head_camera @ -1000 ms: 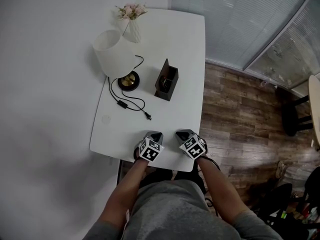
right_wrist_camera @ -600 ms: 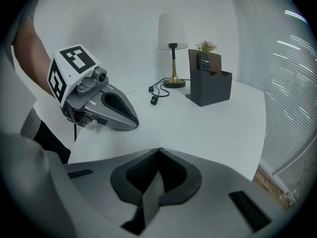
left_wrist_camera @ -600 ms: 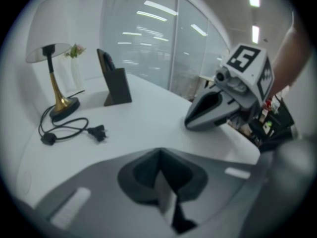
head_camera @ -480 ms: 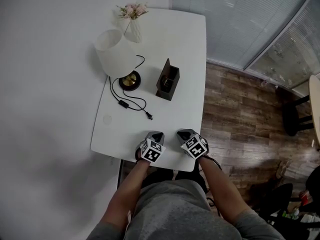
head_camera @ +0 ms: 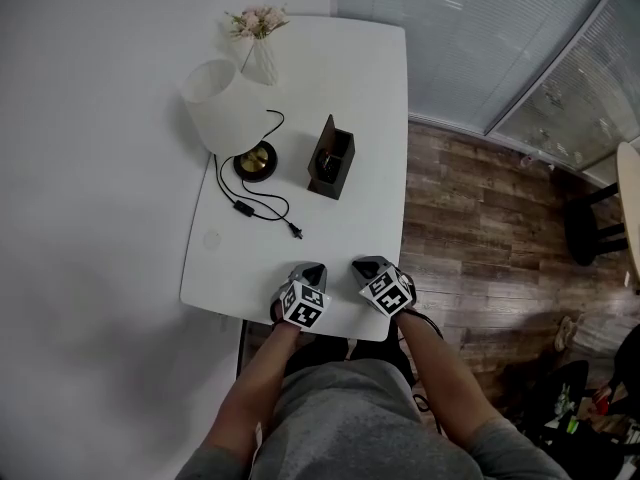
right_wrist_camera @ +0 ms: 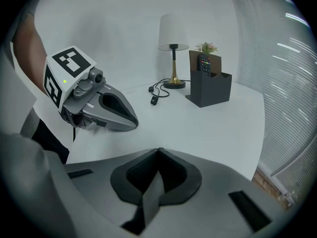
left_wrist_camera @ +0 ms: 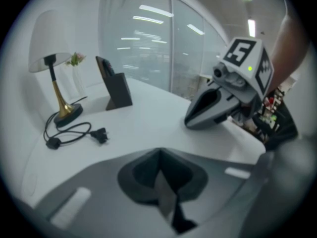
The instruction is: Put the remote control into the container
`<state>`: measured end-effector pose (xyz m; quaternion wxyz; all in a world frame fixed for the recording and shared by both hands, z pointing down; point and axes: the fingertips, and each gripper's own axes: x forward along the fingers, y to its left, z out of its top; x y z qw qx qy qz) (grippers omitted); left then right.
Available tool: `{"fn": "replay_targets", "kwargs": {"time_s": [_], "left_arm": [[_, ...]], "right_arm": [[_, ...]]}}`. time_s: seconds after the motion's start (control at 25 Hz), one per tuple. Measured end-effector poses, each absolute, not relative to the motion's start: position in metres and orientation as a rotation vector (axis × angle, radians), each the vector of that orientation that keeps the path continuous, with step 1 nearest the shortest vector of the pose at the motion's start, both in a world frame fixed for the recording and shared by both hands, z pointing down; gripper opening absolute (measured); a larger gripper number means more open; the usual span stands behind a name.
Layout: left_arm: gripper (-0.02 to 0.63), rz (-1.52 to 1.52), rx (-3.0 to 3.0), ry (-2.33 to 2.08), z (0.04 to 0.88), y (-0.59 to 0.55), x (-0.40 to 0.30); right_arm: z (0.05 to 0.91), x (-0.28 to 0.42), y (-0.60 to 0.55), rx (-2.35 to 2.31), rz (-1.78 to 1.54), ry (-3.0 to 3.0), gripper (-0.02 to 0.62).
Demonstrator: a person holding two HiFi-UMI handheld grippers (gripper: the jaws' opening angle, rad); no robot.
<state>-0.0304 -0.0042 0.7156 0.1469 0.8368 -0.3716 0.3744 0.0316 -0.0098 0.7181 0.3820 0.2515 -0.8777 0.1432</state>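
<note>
At the near edge of the white rectangular desk (head_camera: 360,88), the left tool (head_camera: 310,270) and the right tool (head_camera: 368,266) rest side by side, each with its jaws pressed together on nothing. Farther along lies a black power cord (head_camera: 255,206) with its plug. Beyond it stands the dark, open-topped box container (head_camera: 333,163), with the black remote control (right_wrist_camera: 204,63) upright inside. A white-shaded, brass-based lamp (head_camera: 225,103) and a white vase (head_camera: 262,58) of pink flowers stand farthest back.

White lamp (head_camera: 222,106) and flower vase (head_camera: 265,66) on table (head_camera: 362,98)
</note>
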Motion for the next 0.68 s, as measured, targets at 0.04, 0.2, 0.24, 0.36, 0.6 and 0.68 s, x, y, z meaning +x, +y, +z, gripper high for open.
{"fn": "replay_targets", "kwargs": {"time_s": [0.04, 0.2, 0.24, 0.36, 0.6, 0.68], "left_arm": [[-0.003, 1.075, 2.407, -1.064, 0.7155, -0.0042, -0.0304], [-0.003, 1.066, 2.405, -1.056, 0.7151, -0.0046, -0.0304], [-0.003, 1.064, 2.405, -1.054, 0.7152, -0.0046, -0.0304], [-0.003, 1.057, 2.404, -1.048, 0.7156, -0.0042, -0.0304], [-0.003, 1.053, 2.416, -1.055, 0.7138, -0.0059, -0.0306], [-0.003, 1.053, 2.417, -1.054, 0.7143, -0.0053, -0.0307]], "right_arm": [[0.7175, 0.0320, -0.0096, 0.643, 0.366, -2.237, 0.017], [0.7176, 0.0318, -0.0094, 0.643, 0.366, -2.237, 0.017], [0.7177, 0.0317, -0.0094, 0.643, 0.367, -2.238, 0.017], [0.7185, 0.0313, -0.0089, 0.643, 0.370, -2.239, 0.017], [0.7167, 0.0310, -0.0112, 0.645, 0.358, -2.243, 0.017], [0.7183, 0.0306, -0.0111, 0.645, 0.356, -2.248, 0.017]]}}
